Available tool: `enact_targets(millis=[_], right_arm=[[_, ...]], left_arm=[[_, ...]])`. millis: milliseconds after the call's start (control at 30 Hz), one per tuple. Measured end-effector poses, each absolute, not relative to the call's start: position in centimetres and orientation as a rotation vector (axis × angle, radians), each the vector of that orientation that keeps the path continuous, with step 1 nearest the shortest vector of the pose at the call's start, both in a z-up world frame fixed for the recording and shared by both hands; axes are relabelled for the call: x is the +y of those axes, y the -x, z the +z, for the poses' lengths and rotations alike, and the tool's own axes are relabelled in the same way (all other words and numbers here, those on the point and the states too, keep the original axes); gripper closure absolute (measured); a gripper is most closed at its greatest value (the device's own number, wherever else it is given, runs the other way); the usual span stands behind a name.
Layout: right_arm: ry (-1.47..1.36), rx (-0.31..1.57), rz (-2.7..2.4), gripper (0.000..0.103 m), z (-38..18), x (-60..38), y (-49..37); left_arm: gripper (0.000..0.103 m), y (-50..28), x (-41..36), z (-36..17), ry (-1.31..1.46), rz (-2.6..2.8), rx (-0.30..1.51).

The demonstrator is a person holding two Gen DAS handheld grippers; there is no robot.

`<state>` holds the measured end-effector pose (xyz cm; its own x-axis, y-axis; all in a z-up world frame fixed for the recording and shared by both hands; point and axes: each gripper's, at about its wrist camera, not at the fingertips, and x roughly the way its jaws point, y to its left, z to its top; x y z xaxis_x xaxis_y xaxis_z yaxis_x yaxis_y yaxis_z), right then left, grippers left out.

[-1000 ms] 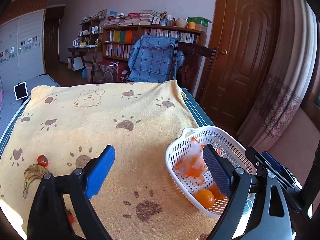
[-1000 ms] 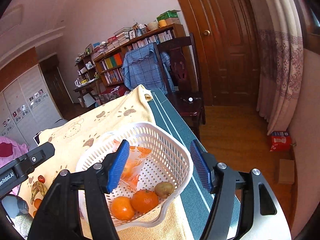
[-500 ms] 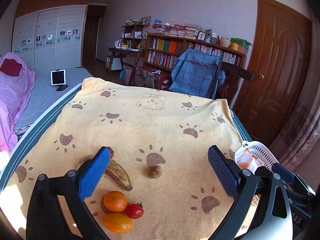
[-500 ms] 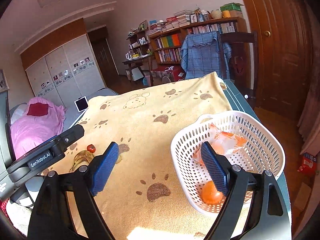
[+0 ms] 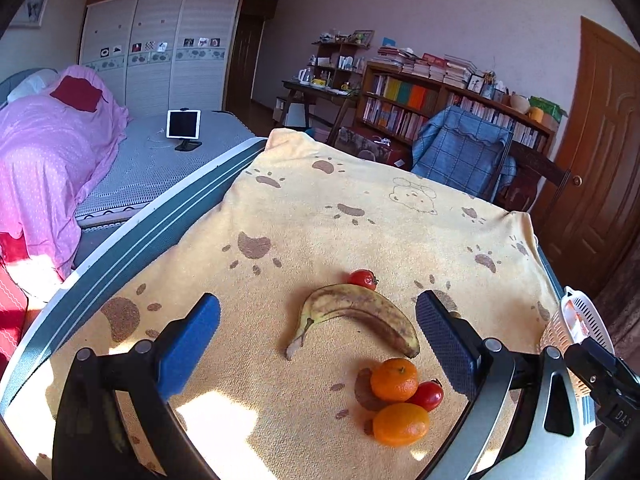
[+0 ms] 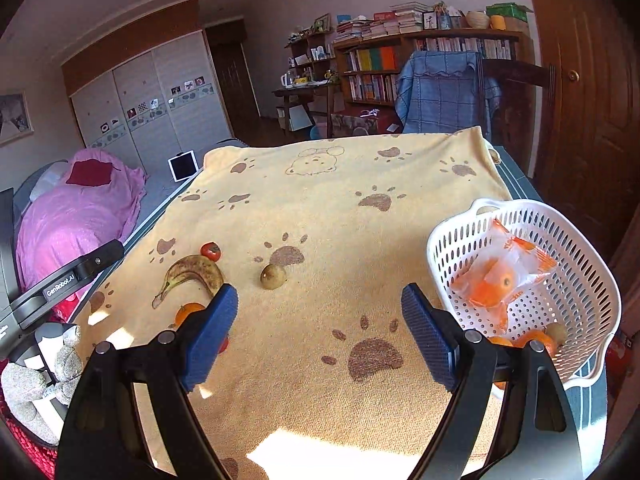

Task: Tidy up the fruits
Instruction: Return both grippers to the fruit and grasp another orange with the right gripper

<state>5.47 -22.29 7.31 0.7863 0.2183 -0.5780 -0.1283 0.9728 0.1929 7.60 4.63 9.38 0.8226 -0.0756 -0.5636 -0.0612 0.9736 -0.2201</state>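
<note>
Desk [image 6: 516, 184] first: it carries a yellow paw-print blanket [image 6: 340, 200], and every place below is given from the white basket [image 6: 576, 280] at the blanket's right edge. Inside the basket lie a bagged orange [image 6: 500, 284], more oranges and a small brown fruit, partly behind the right claw's finger. Well to the left of the basket, across the blanket, lies the spotted banana [image 5: 356, 312]; nearer the camera from it sit two oranges [image 5: 394, 378] touching a cherry tomato [image 5: 428, 395], with another tomato [image 5: 362, 279] at the banana's far side. Between that cluster and the basket a lone brown fruit [image 6: 273, 276], perhaps a kiwi, rests by itself. The left claw [image 5: 316, 344] stands wide apart with nothing between its jaws, which have just been opening, and it frames the banana and the orange cluster. The right claw [image 6: 316, 332] is also apart and empty, its jaws just widened, above bare blanket left of the basket. A good pick, I judge, means centring the left claw on one orange so the pads miss the tomato, then closing gently. From the left wrist only a sliver of the basket shows; the right wrist view hides most of the orange cluster behind a finger.
</note>
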Motion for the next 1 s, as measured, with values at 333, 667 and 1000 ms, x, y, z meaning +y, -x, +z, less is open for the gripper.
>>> enact_targets(millis=[333, 667, 1000], right_arm=[[-0.097, 0.716, 0.302, 0.018, 5.4, -17.3, -6.0], [-0.057, 0.815, 0.433, 0.029, 3.0, -13.4, -5.8], [-0.004, 0.901, 0.49, 0.054, 0.9, -9.8, -6.7]], left_arm=[[0.006, -7.6, 8.5, 7.8, 0.415, -0.124, 0.642], [0.006, -7.8, 10.9, 6.1, 0.489, -0.111, 0.639], [0.006, -7.5, 11.7, 5.2, 0.456, -0.01, 0.608]])
